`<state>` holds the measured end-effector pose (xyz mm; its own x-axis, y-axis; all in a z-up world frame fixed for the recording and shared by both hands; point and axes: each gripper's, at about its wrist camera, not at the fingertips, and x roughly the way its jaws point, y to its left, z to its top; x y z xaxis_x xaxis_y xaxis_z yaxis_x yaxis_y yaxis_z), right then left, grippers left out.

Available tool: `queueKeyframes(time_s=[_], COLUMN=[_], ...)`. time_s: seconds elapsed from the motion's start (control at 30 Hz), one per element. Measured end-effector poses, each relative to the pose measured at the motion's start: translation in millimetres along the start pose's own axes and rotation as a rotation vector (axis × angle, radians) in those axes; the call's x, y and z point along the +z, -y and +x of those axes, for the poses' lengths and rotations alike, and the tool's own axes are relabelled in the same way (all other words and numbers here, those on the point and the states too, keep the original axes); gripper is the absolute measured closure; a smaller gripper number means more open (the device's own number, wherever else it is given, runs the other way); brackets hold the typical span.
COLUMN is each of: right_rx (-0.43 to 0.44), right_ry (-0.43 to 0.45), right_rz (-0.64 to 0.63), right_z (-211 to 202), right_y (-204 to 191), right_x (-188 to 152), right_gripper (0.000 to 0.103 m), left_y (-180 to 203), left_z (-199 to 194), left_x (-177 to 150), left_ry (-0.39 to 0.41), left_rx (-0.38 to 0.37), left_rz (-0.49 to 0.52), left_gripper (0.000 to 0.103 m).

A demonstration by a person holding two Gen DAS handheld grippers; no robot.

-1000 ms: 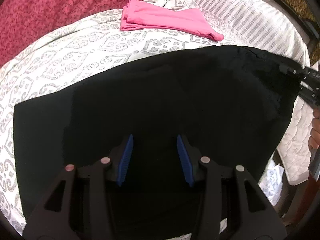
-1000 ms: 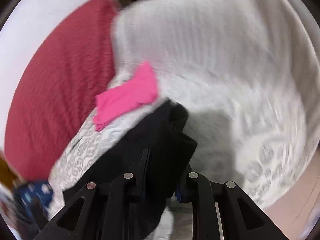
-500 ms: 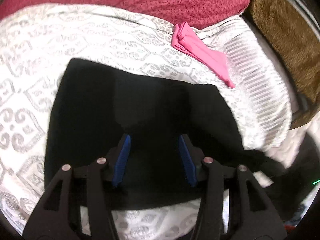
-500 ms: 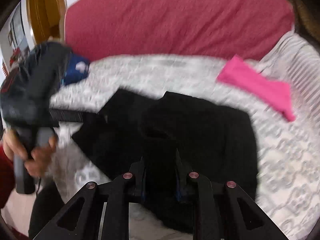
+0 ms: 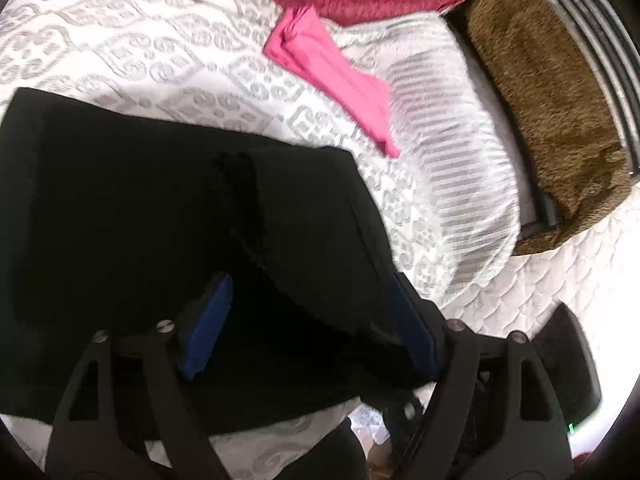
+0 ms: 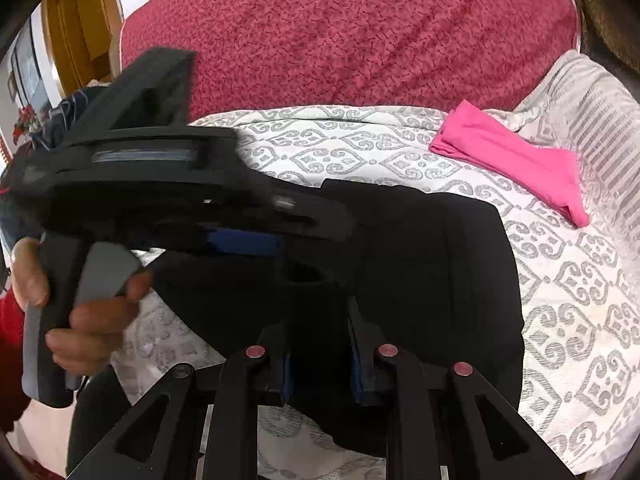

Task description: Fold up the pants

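2 grippers on black pants: right gripper clamped, left gripper opening

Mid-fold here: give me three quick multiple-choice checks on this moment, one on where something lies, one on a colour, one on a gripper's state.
1. Where does the pink garment lie?
A. on the patterned bedcover beyond the black pants
B. on top of the pants
C. on the floor

2. What colour are the gripper pads?
A. red
B. blue
C. white

3. What is the right gripper doing?
A. wide open over bare cover
B. out of view
C. clamped on black fabric

Answers: 1 A, the pink garment rests on the bedcover past the pants. 2 B, pads show blue. 3 C, the right gripper pinches a fold of pants.
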<state>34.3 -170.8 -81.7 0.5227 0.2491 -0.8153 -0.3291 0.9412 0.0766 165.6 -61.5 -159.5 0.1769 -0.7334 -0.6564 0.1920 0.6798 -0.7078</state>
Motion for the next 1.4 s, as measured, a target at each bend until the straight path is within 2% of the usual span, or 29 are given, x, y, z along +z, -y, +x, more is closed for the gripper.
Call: queueKeyframes(time_s=[0.07, 0.1, 0.13, 0.17, 0.2, 0.3, 0.37, 0.47, 0.57, 0.67, 0.77, 0.8, 0.87, 0.93, 1.13, 1.4], right_rx=[0.003, 0.005, 0.006, 0.005, 0.003, 0.046, 0.048, 0.07, 0.085, 0.007, 0.064, 0.065, 0.029, 0.002, 0.072, 0.142], right_ry=[0.0, -0.001, -0.002, -0.002, -0.004, -0.037, -0.037, 0.002, 0.06, 0.101, 0.146, 0.142, 0.105, 0.058, -0.047, -0.129], right_rz=[0.004, 0.004, 0.002, -0.003, -0.007, -0.003, 0.003, 0.054, 0.173, 0.318, 0.501, 0.558, 0.59, 0.586, 0.537, 0.42], right_z=[2, 2, 1, 1, 1, -4, -13, -36, -60, -74, -85, -85, -79, -68, -30, 3], right_y=[1, 1, 1, 1, 1, 6, 12, 33, 66, 102, 139, 148, 155, 151, 122, 80], right_x=[2, 2, 2, 2, 2, 0, -2, -7, -12, -16, -23, -25, -28, -27, -23, -8], right_gripper=[0.082, 0.082, 0.082, 0.079, 0.077, 0.066, 0.052, 0.044, 0.033, 0.033, 0.033, 0.033, 0.033, 0.033, 0.033, 0.033], left_y=[3, 6, 10, 13, 15, 23, 31, 46, 67, 83, 94, 95, 90, 81, 56, 11], left_z=[10, 14, 16, 18, 19, 15, 9, 5, 1, -7, -23, -30, -44, -57, -88, -94], left_x=[3, 4, 5, 6, 7, 6, 5, 7, 11, 19, 24, 25, 25, 25, 29, 26], left_ry=[-0.013, -0.008, -0.003, 0.004, -0.004, 0.007, 0.022, 0.036, 0.048, 0.057, 0.083, 0.089, 0.1, 0.11, 0.131, 0.1], left_rx=[0.008, 0.011, 0.042, 0.095, 0.119, 0.156, 0.188, 0.215, 0.259, 0.275, 0.315, 0.335, 0.375, 0.395, 0.472, 0.506], left_rz=[0.004, 0.013, 0.031, 0.058, 0.083, 0.136, 0.19, 0.261, 0.349, 0.405, 0.473, 0.495, 0.514, 0.509, 0.479, 0.386], left_gripper=[0.027, 0.045, 0.053, 0.074, 0.077, 0.08, 0.08, 0.081, 0.082, 0.084, 0.084, 0.084, 0.084, 0.084, 0.084, 0.084])
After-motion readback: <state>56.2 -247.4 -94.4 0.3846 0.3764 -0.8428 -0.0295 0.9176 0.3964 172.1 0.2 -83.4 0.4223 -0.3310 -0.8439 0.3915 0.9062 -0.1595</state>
